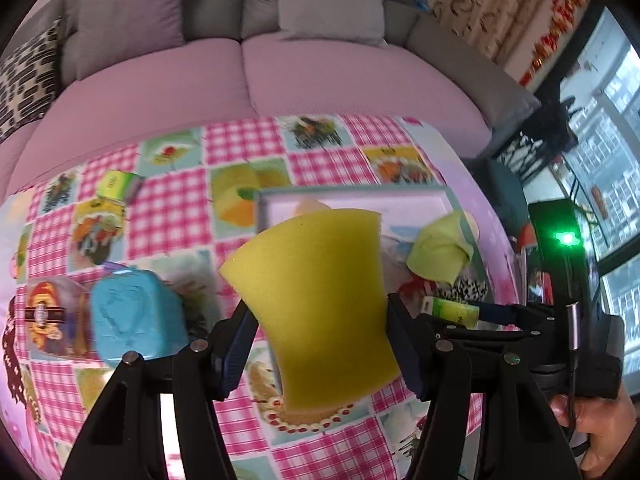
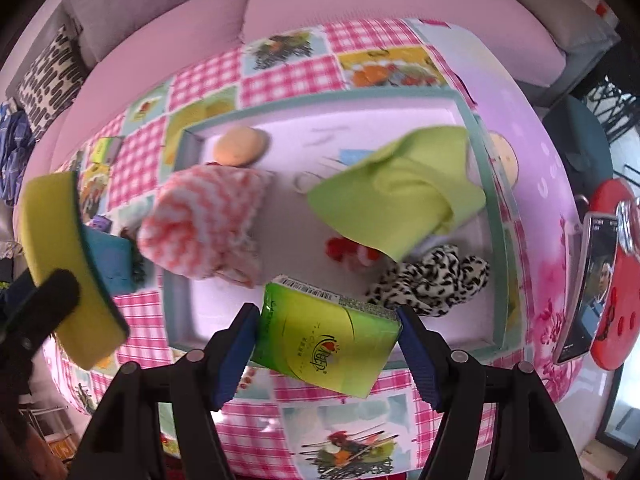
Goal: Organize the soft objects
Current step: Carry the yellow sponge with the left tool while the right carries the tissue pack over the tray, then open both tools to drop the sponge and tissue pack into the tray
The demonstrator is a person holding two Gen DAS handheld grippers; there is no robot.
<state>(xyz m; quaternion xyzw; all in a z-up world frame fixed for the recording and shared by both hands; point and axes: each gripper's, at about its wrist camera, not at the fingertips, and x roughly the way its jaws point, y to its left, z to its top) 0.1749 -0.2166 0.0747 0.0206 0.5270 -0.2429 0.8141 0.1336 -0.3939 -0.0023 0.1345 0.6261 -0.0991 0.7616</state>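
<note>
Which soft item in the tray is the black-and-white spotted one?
The leopard-print plush, at the tray's right near corner, below the lime-green cloth. The others are pink-and-white zigzag, peach or red.

Pink sofa (image 1: 240, 76) with grey cushions (image 1: 328, 0) behind checked tablecloth (image 1: 168, 200); daylit windows (image 1: 612, 92) right, perhaps curtain beside.

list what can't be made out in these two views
- Red item in the tray, right wrist view: mostly under the green cloth; cannot tell what it is.
- Blue block, left wrist view: motion-blurred, embossing unreadable.
- Print on the green tissue pack, right wrist view: too small to read.
- Tray floor, left wrist view: largely hidden behind the yellow sponge.
</note>
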